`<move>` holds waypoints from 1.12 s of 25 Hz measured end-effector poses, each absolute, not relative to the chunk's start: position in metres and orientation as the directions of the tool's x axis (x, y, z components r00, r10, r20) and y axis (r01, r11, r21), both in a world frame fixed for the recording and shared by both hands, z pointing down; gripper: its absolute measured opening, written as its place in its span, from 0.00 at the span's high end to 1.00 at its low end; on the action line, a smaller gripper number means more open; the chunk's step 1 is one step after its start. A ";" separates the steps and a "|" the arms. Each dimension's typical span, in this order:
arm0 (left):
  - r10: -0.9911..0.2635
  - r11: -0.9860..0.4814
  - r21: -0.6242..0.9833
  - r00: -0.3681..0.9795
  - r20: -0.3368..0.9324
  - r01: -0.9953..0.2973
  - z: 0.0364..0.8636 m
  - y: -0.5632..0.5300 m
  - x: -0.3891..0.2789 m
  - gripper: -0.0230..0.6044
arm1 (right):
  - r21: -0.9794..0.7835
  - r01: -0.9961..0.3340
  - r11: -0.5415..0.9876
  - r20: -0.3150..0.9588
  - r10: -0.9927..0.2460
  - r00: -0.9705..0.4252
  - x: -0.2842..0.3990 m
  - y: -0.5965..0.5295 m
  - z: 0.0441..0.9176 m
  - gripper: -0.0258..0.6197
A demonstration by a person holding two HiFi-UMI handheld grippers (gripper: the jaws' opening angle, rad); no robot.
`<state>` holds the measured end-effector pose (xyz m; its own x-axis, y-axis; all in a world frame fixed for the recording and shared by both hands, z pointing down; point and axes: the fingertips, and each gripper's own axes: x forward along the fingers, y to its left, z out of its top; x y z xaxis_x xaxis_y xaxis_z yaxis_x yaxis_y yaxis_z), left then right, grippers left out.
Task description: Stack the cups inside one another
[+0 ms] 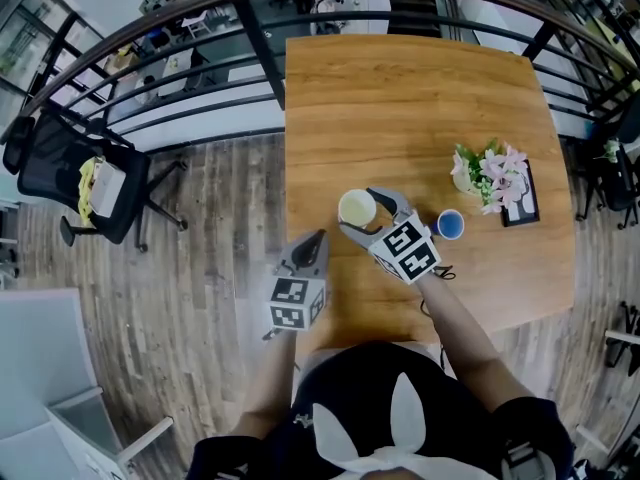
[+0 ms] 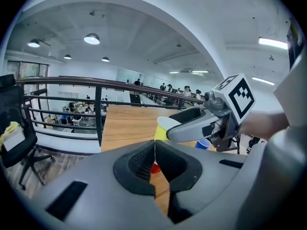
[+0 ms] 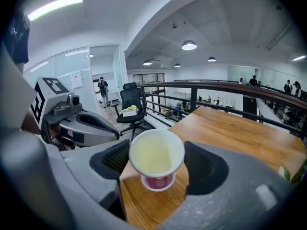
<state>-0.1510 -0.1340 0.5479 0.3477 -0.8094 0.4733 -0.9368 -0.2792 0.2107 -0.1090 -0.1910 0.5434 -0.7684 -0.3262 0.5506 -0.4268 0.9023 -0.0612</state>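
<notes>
The right gripper (image 1: 360,213) is clenched on 1 yellow cup (image 3: 154,153), gripping it mouth up by its sides, straight over the red cup (image 3: 156,181) that stands on the wooden table (image 1: 400,98); whether its base has entered the red cup cannot be told. The left gripper (image 2: 154,152) has its 2 jaws pressed together on nothing, near the red cup on its left, while 1 blue cup (image 1: 451,225) stands apart on the red cup's right.
</notes>
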 end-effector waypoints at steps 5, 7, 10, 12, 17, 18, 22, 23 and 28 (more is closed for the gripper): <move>-0.807 -0.269 0.214 0.341 0.482 -0.939 0.553 -0.130 -0.155 0.93 | -0.072 -0.432 0.899 0.590 -0.311 -0.745 -0.111 -0.191 0.569 0.41; -0.807 -0.267 0.214 0.339 0.484 -0.940 0.554 -0.131 -0.154 0.93 | -0.082 -0.429 0.899 0.606 -0.297 -0.738 -0.110 -0.193 0.583 0.41; -0.805 -0.268 0.215 0.341 0.485 -0.939 0.555 -0.131 -0.153 0.93 | -0.099 -0.424 0.900 0.621 -0.277 -0.733 -0.111 -0.193 0.599 0.41; -0.804 -0.270 0.215 0.343 0.485 -0.938 0.555 -0.130 -0.152 0.93 | -0.100 -0.424 0.900 0.629 -0.273 -0.728 -0.112 -0.192 0.603 0.41; -0.804 -0.271 0.216 0.344 0.485 -0.938 0.553 -0.130 -0.150 0.93 | -0.099 -0.427 0.899 0.633 -0.274 -0.724 -0.110 -0.192 0.602 0.38; -0.804 -0.271 0.216 0.344 0.485 -0.938 0.552 -0.130 -0.150 0.93 | -0.100 -0.427 0.899 0.633 -0.274 -0.724 -0.110 -0.192 0.601 0.38; -0.807 -0.273 0.216 0.346 0.479 -0.937 0.550 -0.130 -0.151 0.93 | -0.095 -0.436 0.895 0.617 -0.291 -0.731 -0.108 -0.192 0.591 0.38; -0.807 -0.274 0.215 0.346 0.479 -0.937 0.549 -0.130 -0.151 0.93 | -0.091 -0.442 0.892 0.609 -0.301 -0.733 -0.105 -0.193 0.588 0.38; -0.808 -0.278 0.212 0.348 0.475 -0.937 0.548 -0.129 -0.149 0.93 | -0.075 -0.497 0.864 0.578 -0.369 -0.728 -0.083 -0.202 0.569 0.38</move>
<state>-0.1493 -0.1292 0.5479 0.3476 -0.8084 0.4751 -0.9368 -0.2782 0.2120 -0.0831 -0.2020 0.5691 -0.7279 -0.3689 0.5780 -0.4974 0.8643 -0.0747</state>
